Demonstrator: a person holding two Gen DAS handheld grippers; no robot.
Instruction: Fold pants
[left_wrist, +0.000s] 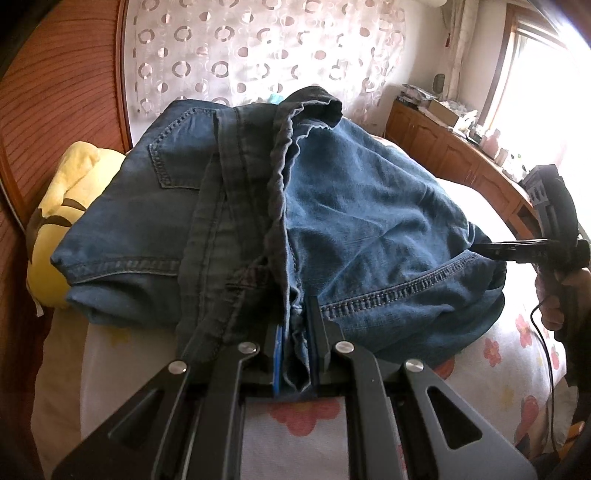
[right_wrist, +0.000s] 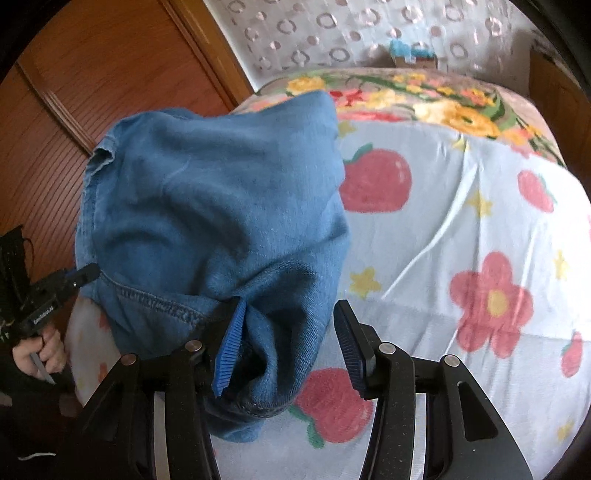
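Left wrist view, my left gripper (left_wrist: 295, 332) clamped on blue pants (left_wrist: 258, 206), my right gripper (right_wrist: 291, 343) jaws apart around denim, unpinched, neighbouring handle lettering (right_wrist: 43, 316) unreadable.

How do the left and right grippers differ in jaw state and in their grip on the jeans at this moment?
The left gripper has its jaws nearly closed, clamping a bunched edge of the jeans; the right gripper has its jaws standing apart. The left's pads squeeze the denim from both sides, while the right has cloth lying against one blue pad, its other pad bare over the fruit-print sheet. Both are black hand-held tools at the same jeans.
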